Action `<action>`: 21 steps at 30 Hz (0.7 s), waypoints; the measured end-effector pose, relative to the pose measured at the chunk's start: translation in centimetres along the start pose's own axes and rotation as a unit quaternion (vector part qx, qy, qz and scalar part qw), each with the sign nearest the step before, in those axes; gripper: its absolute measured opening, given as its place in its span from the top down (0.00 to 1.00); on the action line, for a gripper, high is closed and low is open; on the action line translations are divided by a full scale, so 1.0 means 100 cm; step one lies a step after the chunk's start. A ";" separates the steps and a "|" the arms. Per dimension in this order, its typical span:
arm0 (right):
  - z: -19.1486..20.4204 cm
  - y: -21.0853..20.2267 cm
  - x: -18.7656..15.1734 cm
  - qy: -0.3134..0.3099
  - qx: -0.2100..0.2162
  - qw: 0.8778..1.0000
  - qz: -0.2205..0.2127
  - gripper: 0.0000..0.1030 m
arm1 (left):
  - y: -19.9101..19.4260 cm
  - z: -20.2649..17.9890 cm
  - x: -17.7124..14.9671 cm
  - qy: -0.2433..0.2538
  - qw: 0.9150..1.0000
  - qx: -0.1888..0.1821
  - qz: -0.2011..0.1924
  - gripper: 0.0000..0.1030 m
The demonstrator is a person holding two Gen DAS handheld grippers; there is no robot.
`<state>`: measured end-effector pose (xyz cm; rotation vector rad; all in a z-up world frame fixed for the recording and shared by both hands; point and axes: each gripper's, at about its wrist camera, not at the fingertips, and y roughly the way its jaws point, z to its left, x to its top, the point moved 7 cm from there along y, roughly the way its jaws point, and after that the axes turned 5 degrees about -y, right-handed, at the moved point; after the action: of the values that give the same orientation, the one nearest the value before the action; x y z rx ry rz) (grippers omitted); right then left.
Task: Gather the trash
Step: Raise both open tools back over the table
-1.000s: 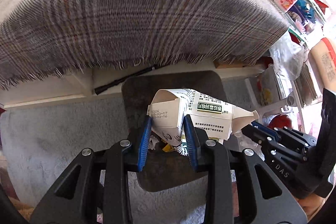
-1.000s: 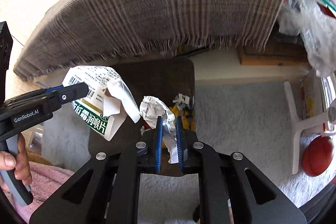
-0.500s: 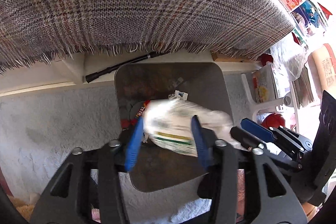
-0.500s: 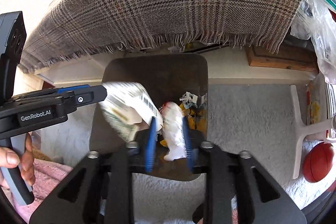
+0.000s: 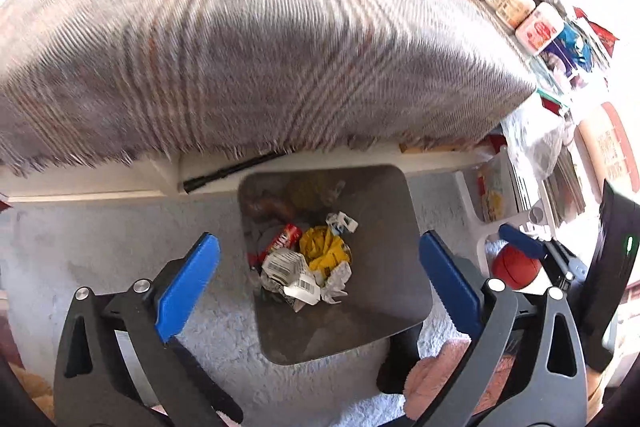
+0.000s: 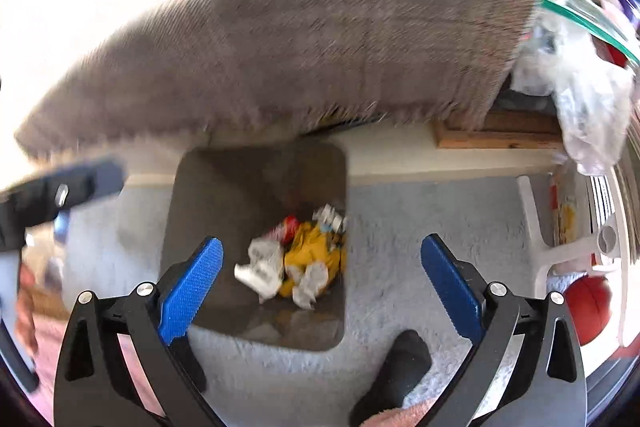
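Observation:
A brown square trash bin point(image 5: 384, 227) point(image 6: 224, 195) stands on the pale carpet below both grippers. At its bottom lie the crumpled white carton point(image 5: 286, 273) point(image 6: 260, 267), a white paper wad point(image 5: 338, 279) point(image 6: 310, 285), a yellow wrapper point(image 5: 324, 251) point(image 6: 312, 251) and a red wrapper point(image 5: 286, 237). My left gripper point(image 5: 320, 277) is wide open and empty above the bin. My right gripper point(image 6: 320, 277) is also wide open and empty above it. The right gripper's blue tip point(image 5: 520, 241) shows at the left view's right edge.
A table draped in grey plaid cloth point(image 5: 248, 39) overhangs the bin's far side, with boxes and clutter point(image 5: 516, 3) on top. A white stand point(image 6: 568, 247), a red ball point(image 6: 592, 307) and a plastic bag point(image 6: 588, 99) are on the right. A foot in a dark sock point(image 6: 396, 367) is near.
Both grippers opened wide and let go; the carton and the paper wad dropped into the bin. Both grippers have lifted away from the bin.

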<state>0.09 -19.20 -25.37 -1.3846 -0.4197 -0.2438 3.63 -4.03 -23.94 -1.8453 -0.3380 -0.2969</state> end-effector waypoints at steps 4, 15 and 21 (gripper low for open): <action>-0.016 -0.036 0.043 0.014 -0.008 0.999 -0.052 0.03 | -0.026 -0.006 0.024 0.015 0.999 0.010 -0.027 0.08; -0.027 -0.090 0.169 0.016 -0.001 0.990 -0.143 0.03 | -0.061 -0.002 0.133 0.023 0.995 0.037 -0.087 0.08; -0.030 -0.076 0.216 0.017 0.016 0.990 -0.139 0.03 | -0.053 0.004 0.191 0.021 0.993 0.051 -0.103 0.08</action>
<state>16.91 -21.83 -9.75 -1.2875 -0.5866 -0.4851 19.38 -0.59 -12.32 -1.7034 -0.5077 -0.4509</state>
